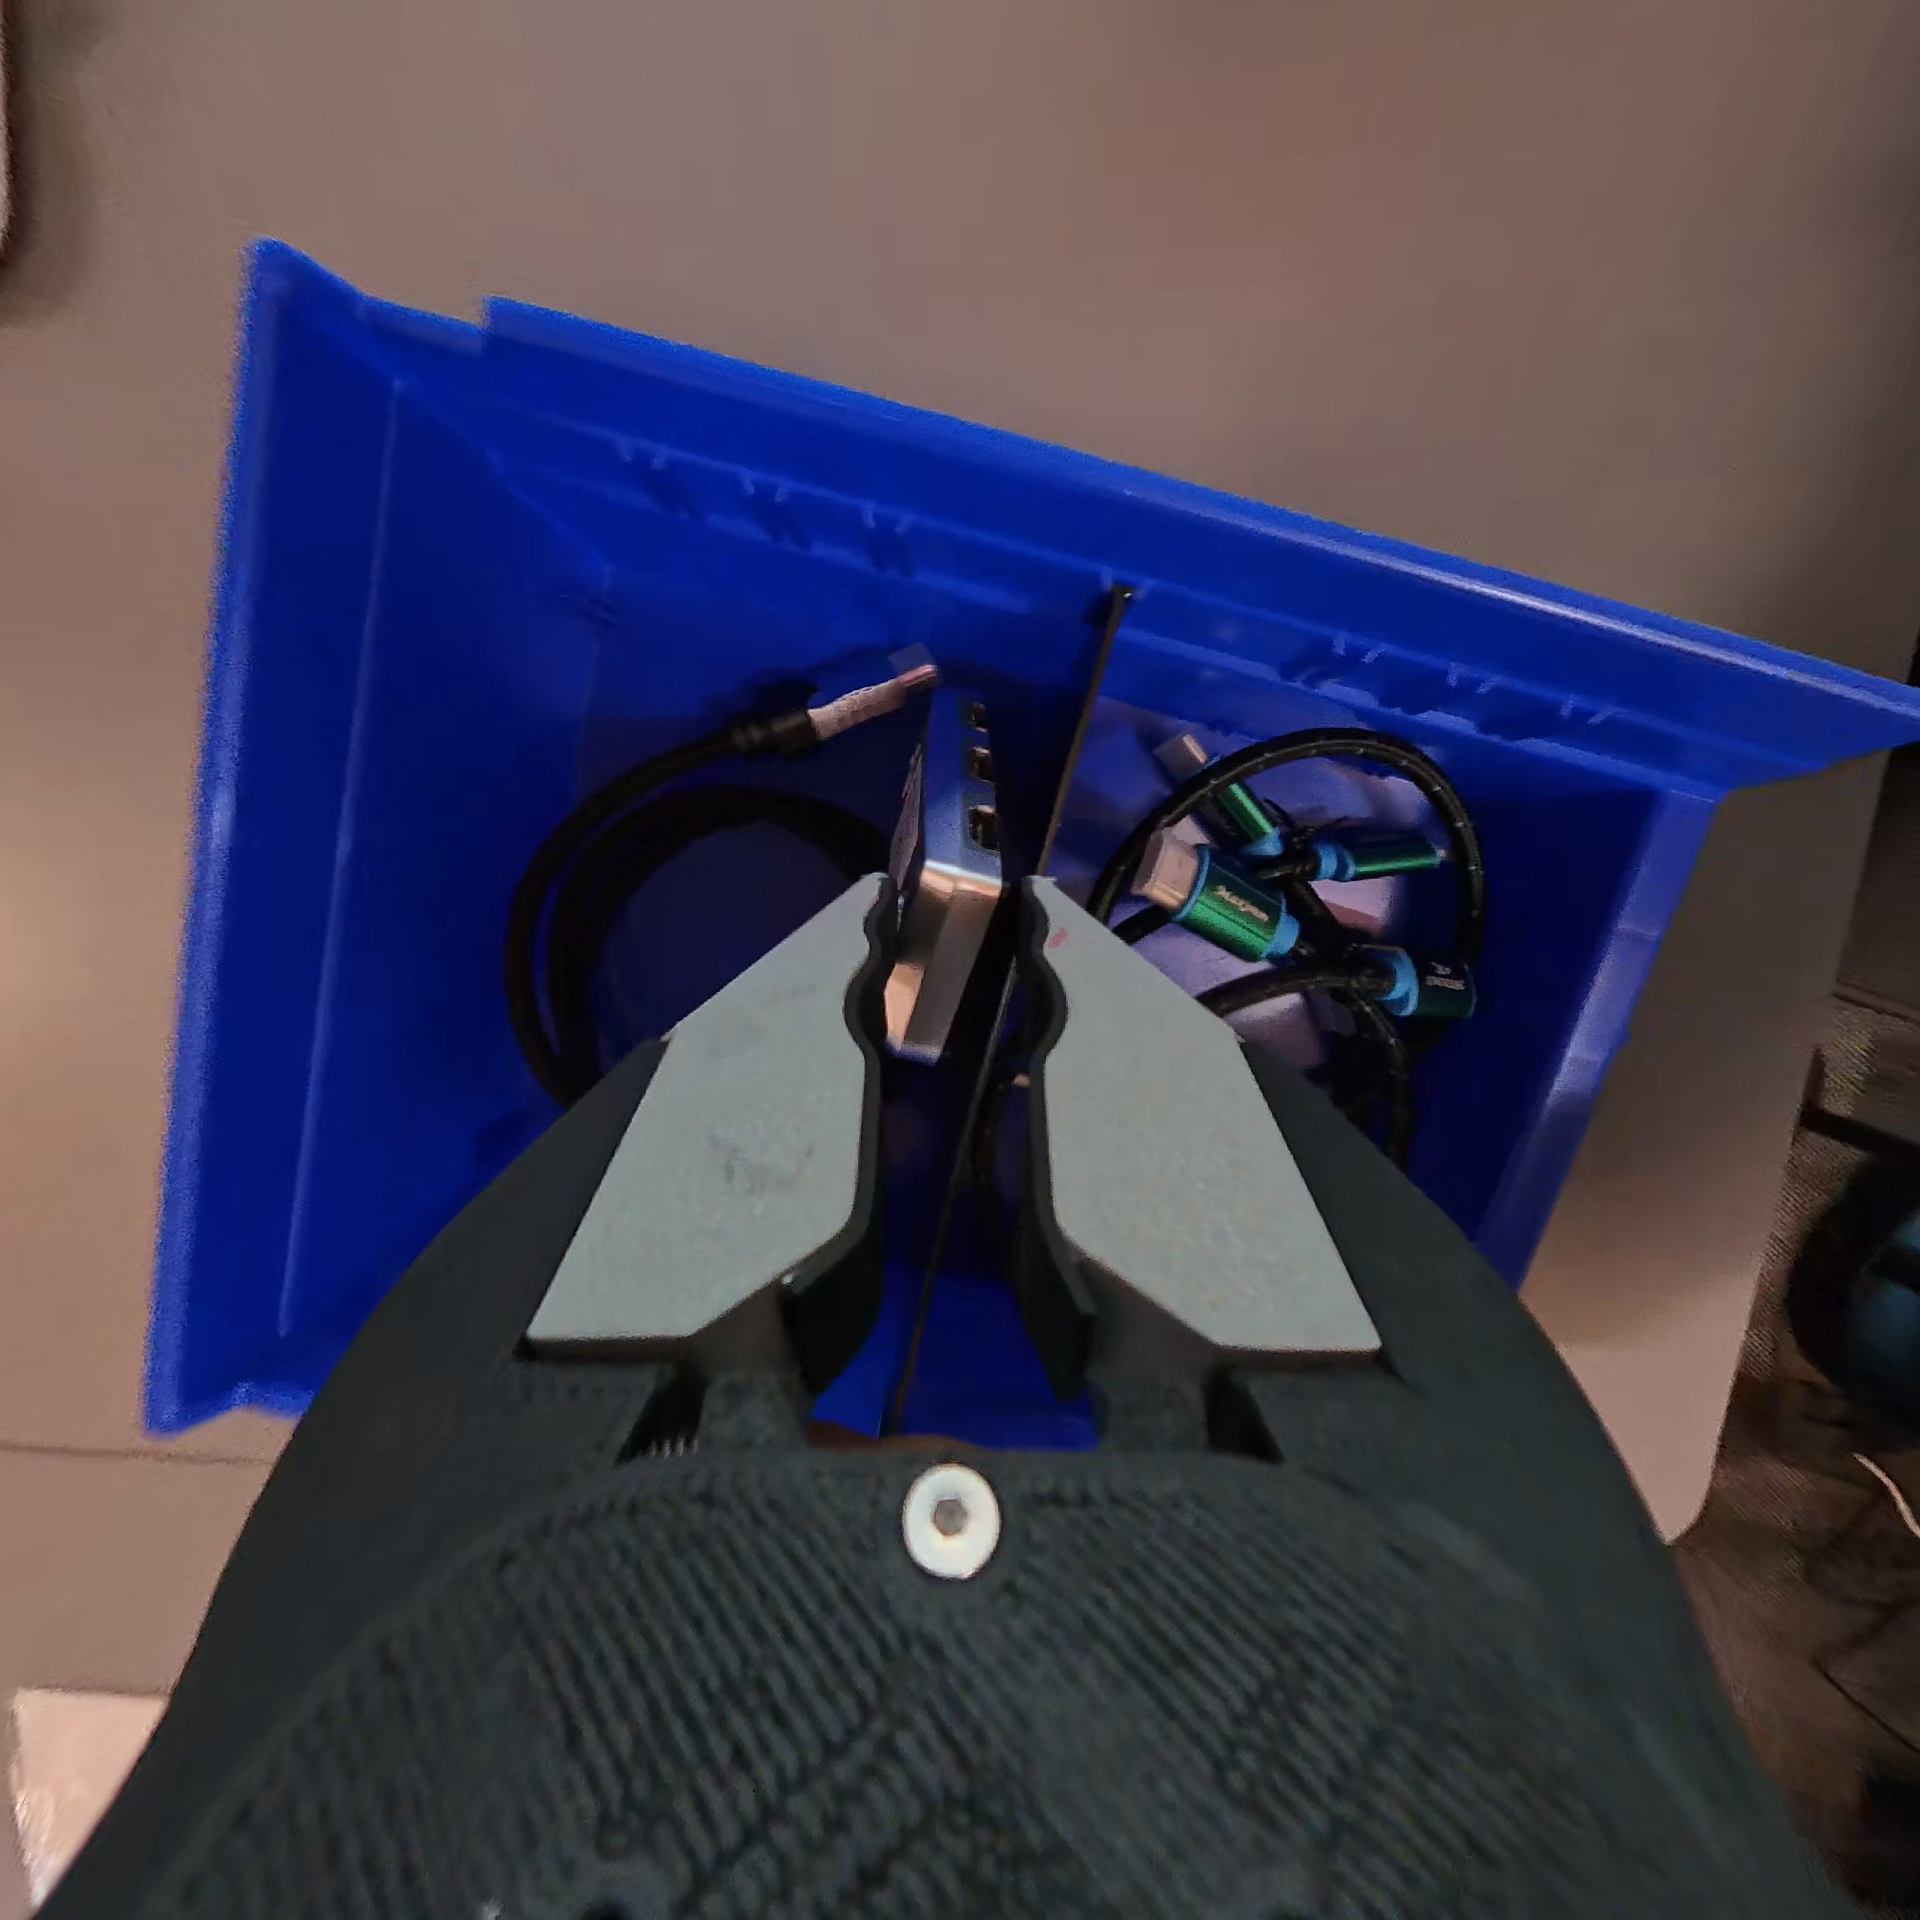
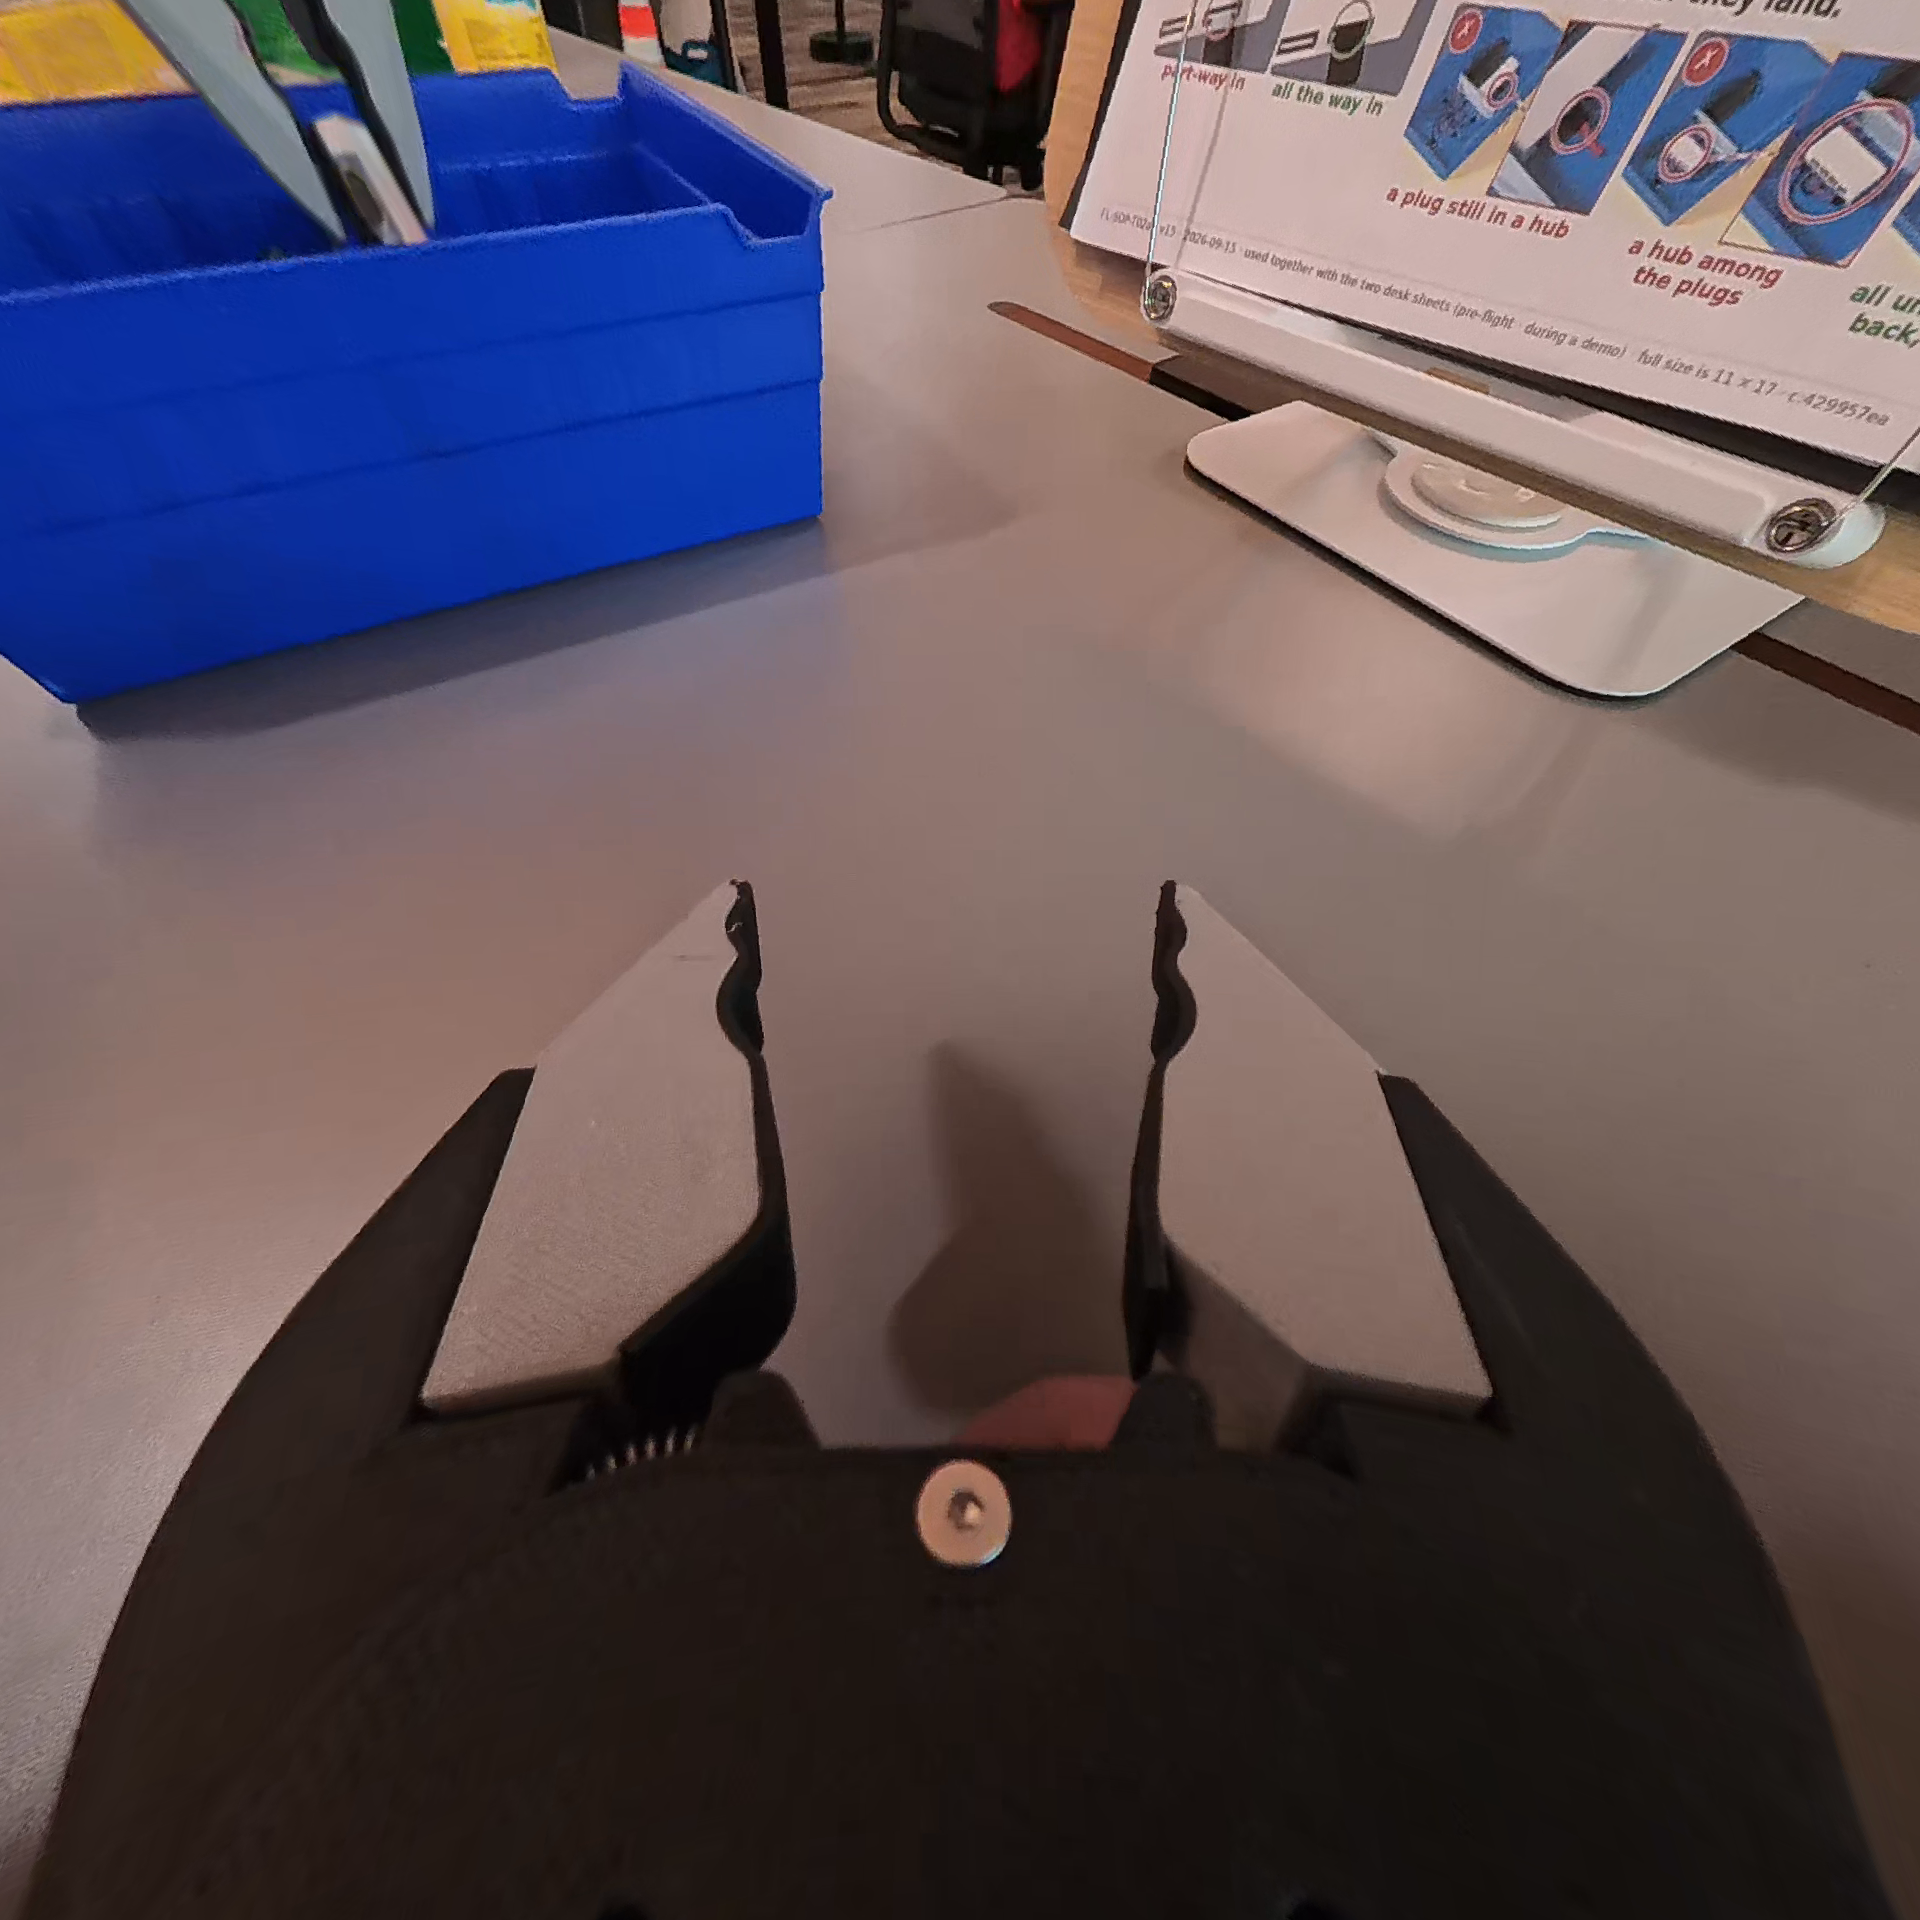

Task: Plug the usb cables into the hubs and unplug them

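One grey tabletop (image 2: 1039,727) carries one blue bin (image 1: 416,831), split by one black divider (image 1: 1081,727) into two compartments. Left tongs (image 1: 951,894) are clamped on one silver hub (image 1: 940,935) over the left compartment, beside one black cable (image 1: 623,831); several green-plugged cables (image 1: 1247,904) fill the right. Right tongs (image 2: 956,904) stand apart above bare tabletop.

The near end of the silver hub (image 1: 940,956) is hidden between the left gripper (image 1: 956,883) fingers. The blue bin (image 2: 416,416) runs off the picture's left edge, its contents unseen behind its wall. The instruction sheet (image 2: 1558,156), right of the bin, is cut off.
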